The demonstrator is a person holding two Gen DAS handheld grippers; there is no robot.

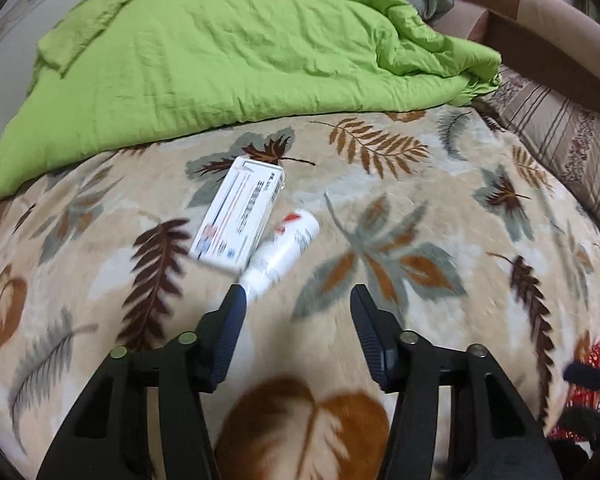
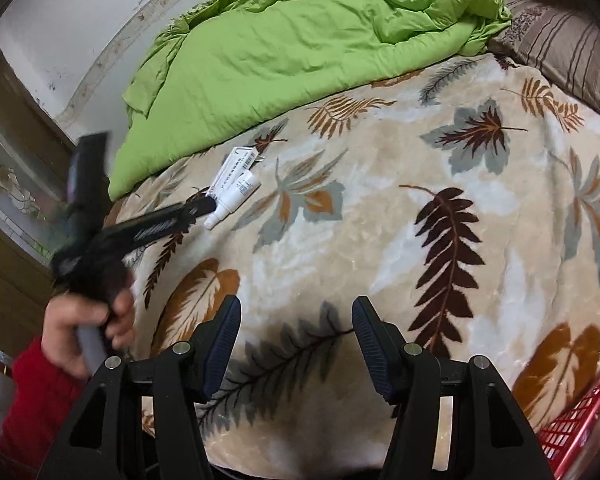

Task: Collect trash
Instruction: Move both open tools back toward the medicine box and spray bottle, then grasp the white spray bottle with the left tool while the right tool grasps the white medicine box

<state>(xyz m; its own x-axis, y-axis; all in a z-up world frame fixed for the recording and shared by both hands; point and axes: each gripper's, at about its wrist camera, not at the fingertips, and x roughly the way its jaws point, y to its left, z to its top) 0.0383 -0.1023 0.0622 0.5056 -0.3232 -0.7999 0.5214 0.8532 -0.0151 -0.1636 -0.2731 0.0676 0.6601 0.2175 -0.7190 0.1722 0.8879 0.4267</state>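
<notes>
Bed [image 1: 440, 208] covered by a beige blanket [image 2: 380, 220] printed with brown, orange and grey leaves. Green quilt [image 1: 220, 60] heaped across the far part of the bed, its near edge lying on the blanket. Striped pillow [image 1: 560, 132] at the far right corner of the bed. Two pieces of trash noted near the middle of the bed, just short of the quilt's edge: white box [image 1: 240, 216] with printed lettering and white tube [image 1: 284, 252] with a red mark, lying side by side and touching, the tube on the right of the box. Left gripper [image 1: 296, 296] held low over the blanket, jaws spread wide and empty; tip of the left finger at the near end of the tube, contact not certain owing to blur. Same gripper seen from the right wrist view, reaching in from the left edge toward box [image 2: 236, 168] and tube [image 2: 232, 196], gripped by a bare hand [image 2: 88, 332] with a red sleeve [image 2: 40, 408] behind it. Right gripper [image 2: 296, 308] hanging over the near part of the bed, well apart from the trash, jaws spread wide, nothing between them. Red mesh basket [image 2: 572, 424] at the near right corner of the bed, only partly in view; also visible at the right edge of the left wrist view [image 1: 596, 356].
</notes>
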